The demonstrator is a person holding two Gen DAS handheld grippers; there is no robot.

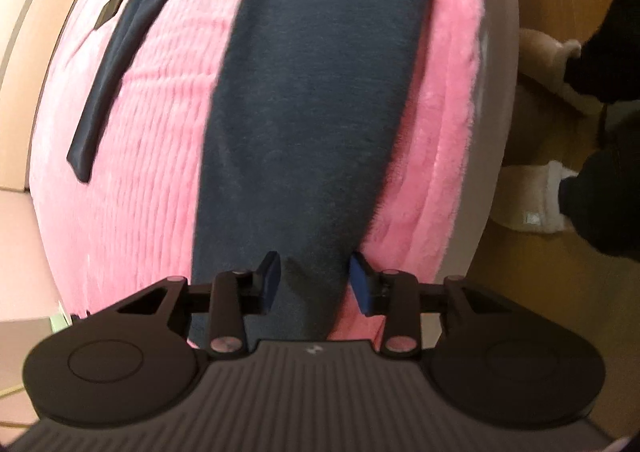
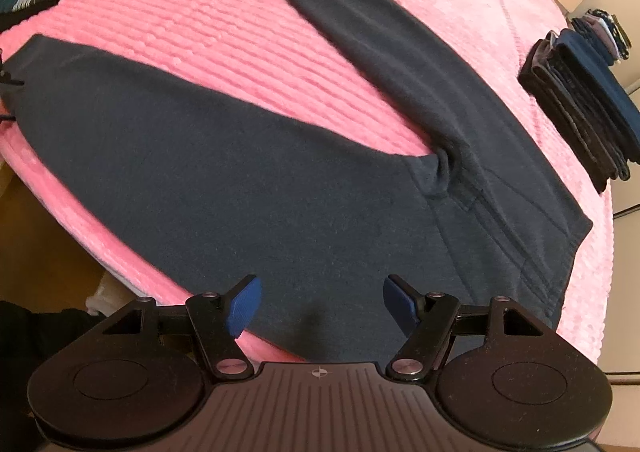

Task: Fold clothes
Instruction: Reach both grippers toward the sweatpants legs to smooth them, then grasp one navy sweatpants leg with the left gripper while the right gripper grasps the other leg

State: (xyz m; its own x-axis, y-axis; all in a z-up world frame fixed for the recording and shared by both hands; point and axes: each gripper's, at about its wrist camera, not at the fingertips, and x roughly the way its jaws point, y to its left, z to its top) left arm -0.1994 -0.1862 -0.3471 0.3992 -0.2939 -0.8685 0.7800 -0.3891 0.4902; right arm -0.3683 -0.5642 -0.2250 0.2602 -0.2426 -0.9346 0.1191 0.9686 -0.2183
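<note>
Dark trousers [image 2: 248, 156] spread flat on the pink blanket [image 2: 208, 24].
Legs splay in a V away from the waistband. Left claw [image 1: 315, 280] and right claw [image 2: 322, 306] both gape over the fabric, gripping nothing.

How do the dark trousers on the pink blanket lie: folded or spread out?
Spread out. In the right wrist view the dark trousers lie flat on the pink blanket, their two legs splayed apart, pink showing between them.

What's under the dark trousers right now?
The trousers lie spread flat on a pink ribbed blanket, which shows between both legs and along the near edge. Whatever is beneath the blanket, or under the trousers themselves, is covered.
</note>
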